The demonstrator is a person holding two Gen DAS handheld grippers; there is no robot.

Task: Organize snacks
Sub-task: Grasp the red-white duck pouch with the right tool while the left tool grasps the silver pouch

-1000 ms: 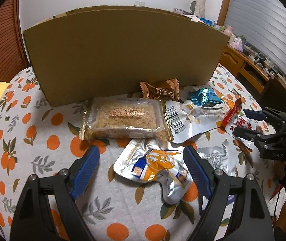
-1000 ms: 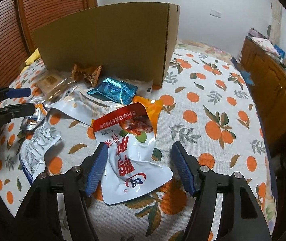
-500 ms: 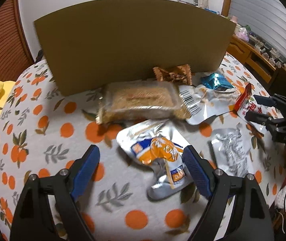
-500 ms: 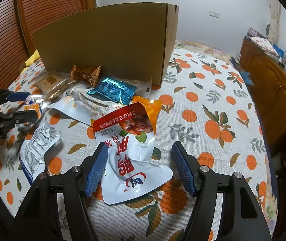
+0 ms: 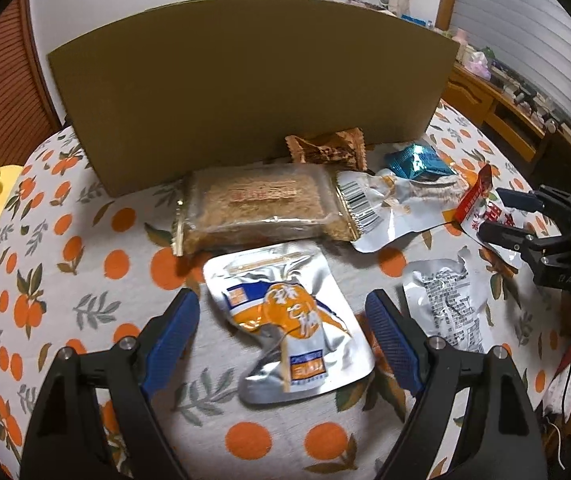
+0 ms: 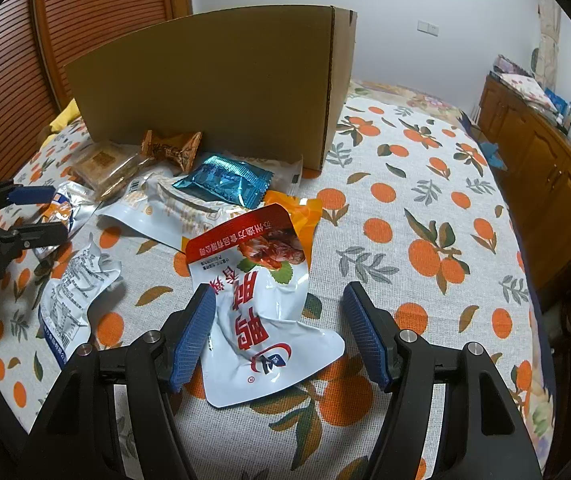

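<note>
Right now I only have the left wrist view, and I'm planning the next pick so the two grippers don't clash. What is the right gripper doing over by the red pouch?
Observer: The right gripper is open. The red-and-white pouch lies flat between its fingers, not pinched.
Operator: Is anything tucked under that pouch?
Observer: Yes. An orange packet pokes out from under its top edge, next to the teal packet.
Operator: What's past the box's right end?
Observer: Only the orange-print tablecloth. No snacks lie there.
</note>
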